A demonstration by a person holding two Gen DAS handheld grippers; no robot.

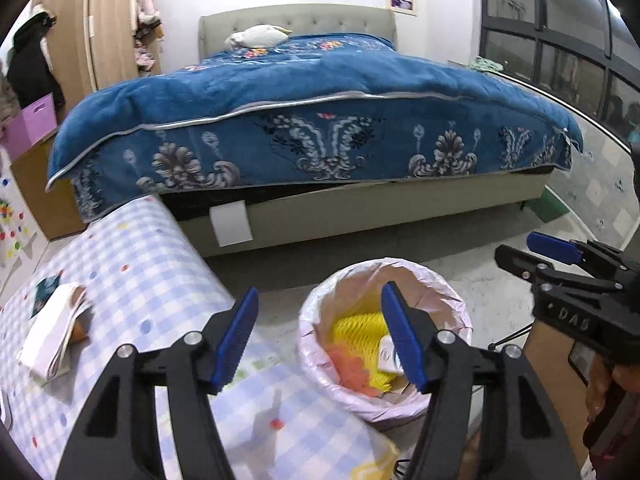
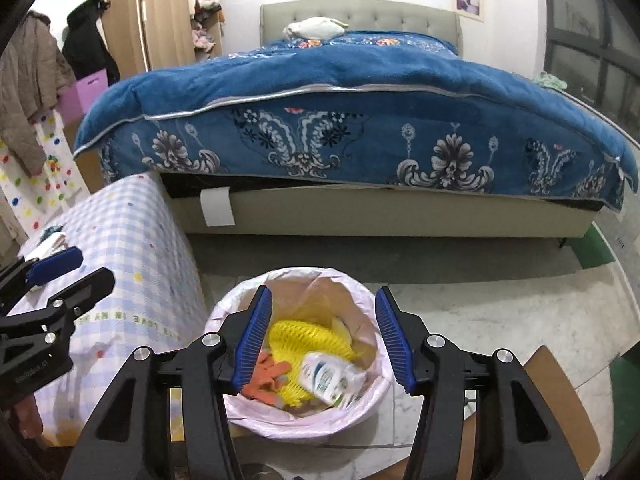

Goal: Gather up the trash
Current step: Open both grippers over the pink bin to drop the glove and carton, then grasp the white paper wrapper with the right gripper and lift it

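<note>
A round bin with a pink liner (image 2: 256,420) stands on the floor beside the checked table (image 2: 132,248); it also shows in the left wrist view (image 1: 316,364). Inside lie yellow foam netting (image 2: 304,336), orange scraps (image 2: 266,378) and a white printed packet (image 2: 328,378), blurred. My right gripper (image 2: 322,340) is open and empty above the bin. My left gripper (image 1: 320,340) is open and empty over the table's edge next to the bin. A folded white tissue pack (image 1: 52,332) lies on the table at the left.
A bed with a blue floral blanket (image 1: 312,120) fills the back. A cardboard piece (image 2: 560,412) lies on the floor right of the bin. A wardrobe, hanging coats and a purple box (image 1: 36,124) stand at the left. Windows line the right wall.
</note>
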